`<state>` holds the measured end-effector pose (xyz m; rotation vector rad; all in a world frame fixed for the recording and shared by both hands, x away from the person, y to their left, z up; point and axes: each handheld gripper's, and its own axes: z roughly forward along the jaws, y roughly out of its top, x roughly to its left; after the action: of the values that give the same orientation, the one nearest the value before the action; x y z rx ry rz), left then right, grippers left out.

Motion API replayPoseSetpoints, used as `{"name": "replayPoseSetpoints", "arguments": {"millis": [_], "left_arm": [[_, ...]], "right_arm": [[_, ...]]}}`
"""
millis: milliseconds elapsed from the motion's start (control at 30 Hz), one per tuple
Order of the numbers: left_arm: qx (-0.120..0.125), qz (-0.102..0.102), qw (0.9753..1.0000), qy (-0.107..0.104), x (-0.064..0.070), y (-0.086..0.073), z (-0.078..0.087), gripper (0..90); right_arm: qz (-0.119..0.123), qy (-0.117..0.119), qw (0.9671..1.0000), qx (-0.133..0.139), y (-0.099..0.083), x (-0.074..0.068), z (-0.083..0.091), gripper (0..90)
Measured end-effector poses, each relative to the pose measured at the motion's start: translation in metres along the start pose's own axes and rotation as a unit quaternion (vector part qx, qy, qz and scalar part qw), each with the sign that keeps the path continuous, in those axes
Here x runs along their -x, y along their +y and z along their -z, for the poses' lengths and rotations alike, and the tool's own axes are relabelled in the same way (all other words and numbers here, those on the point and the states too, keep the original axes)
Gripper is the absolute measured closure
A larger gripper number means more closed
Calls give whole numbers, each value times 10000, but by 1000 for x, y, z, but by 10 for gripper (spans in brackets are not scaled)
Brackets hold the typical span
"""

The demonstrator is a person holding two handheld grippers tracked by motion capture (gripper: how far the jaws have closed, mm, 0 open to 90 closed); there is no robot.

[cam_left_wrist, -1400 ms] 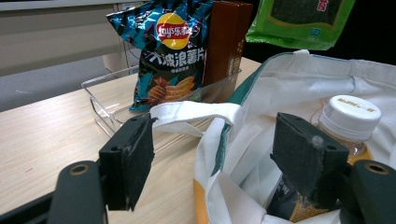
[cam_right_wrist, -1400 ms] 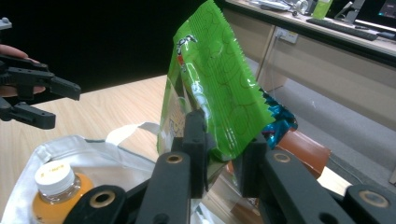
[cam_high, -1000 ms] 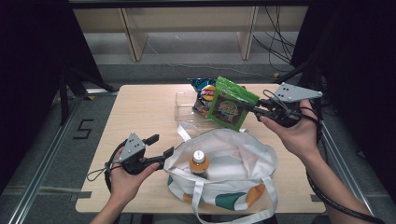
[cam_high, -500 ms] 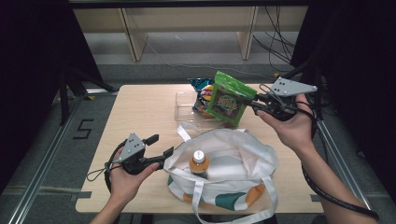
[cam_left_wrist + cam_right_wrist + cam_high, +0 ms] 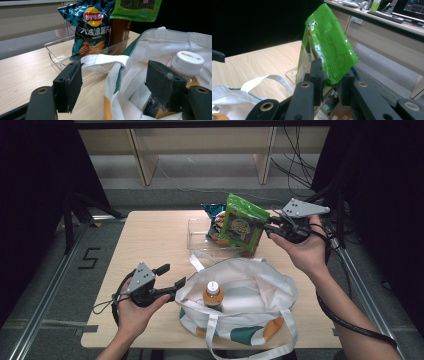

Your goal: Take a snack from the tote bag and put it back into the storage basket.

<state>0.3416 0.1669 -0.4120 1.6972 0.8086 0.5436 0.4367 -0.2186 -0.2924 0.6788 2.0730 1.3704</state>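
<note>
My right gripper [image 5: 271,228] is shut on the edge of a green snack bag [image 5: 242,222], which it holds in the air above the clear tray [image 5: 198,233]. In the right gripper view the jaws pinch the green bag [image 5: 327,42] at its lower corner. My left gripper [image 5: 172,282] is open at the left rim of the white tote bag [image 5: 255,292]. Between its spread pads [image 5: 71,83] lies the tote's rim [image 5: 112,75]. An orange-label bottle [image 5: 212,293] with a white cap [image 5: 187,60] stands upright inside the tote.
A blue chips bag [image 5: 91,27] and a brown box [image 5: 120,31] stand in the clear tray [image 5: 56,52] at the back of the table. The tote's handles [image 5: 215,335] hang over the front edge. Bare wood [image 5: 150,240] lies to the left.
My right gripper has lifted the green bag up and out of the tray, a little to the left. The left gripper and the tote have stayed put.
</note>
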Motion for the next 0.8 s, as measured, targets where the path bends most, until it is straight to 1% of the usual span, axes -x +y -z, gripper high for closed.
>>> {"name": "replayPoseSetpoints", "arguments": {"millis": [33,67,133,167,200,233,267,300,333,367,400,433,467,567,600,633,667,700,733,767,800], "left_arm": [[3,-1,10000,4,0,0,0,288],[2,3,10000,8,0,0,0,288],[20,18,10000,-18,-1,-1,-1,289],[-20,4,10000,6,0,-1,0,288],[-17,2,10000,2,0,-1,-1,288],[-12,-5,10000,-7,0,0,-1,288],[-7,-3,10000,-8,0,0,-1,288],[39,22,10000,-42,0,0,-1,288],[26,13,10000,-16,0,0,-1,288],[39,16,10000,-34,-1,0,-1,288],[34,23,10000,-30,-1,-1,-1,288],[32,20,10000,-32,-1,-1,-1,288],[31,20,10000,-32,-1,-1,-1,288],[5,6,10000,0,0,0,0,288],[4,4,10000,0,0,0,0,288],[2,4,10000,0,0,0,0,288],[37,23,10000,-44,-1,-1,-1,288],[34,25,10000,-38,-1,-1,-1,288],[-13,10,10000,0,0,-1,0,288],[-14,4,10000,-6,0,-1,-1,288],[-16,3,10000,-8,0,-1,-1,288]], "right_arm": [[-128,36,9999,-54,0,-1,-1,782],[50,-26,10000,7,-1,2,-2,782],[-74,-29,10000,-30,-2,2,-4,782],[-114,-21,9999,-50,-2,2,-6,782],[-51,-46,10000,-15,-3,4,-8,783],[-78,-13,10000,-56,-3,4,-8,783],[-131,-29,9999,-82,-4,4,-10,782],[-10,-94,9999,-49,-4,7,-10,783],[-81,-69,9999,-98,-5,6,-11,782],[-166,-64,9998,-102,-5,6,-13,783],[-103,-74,9999,-115,-5,7,-13,783],[-72,-138,9998,-77,-6,8,-15,782],[-129,-118,9998,-80,-6,7,-16,782],[-110,-116,9998,-88,-7,9,-20,782],[-104,-168,9998,-94,-8,9,-21,782],[-87,-166,9998,-121,-8,9,-22,782],[-141,-147,9997,-130,-8,9,-24,782],[-97,-170,9998,-106,-8,9,-25,782],[-111,-171,9997,-98,-8,10,-26,782],[-176,-116,9996,-187,-8,9,-26,782],[-113,-167,9997,-128,-9,10,-28,782]]}}
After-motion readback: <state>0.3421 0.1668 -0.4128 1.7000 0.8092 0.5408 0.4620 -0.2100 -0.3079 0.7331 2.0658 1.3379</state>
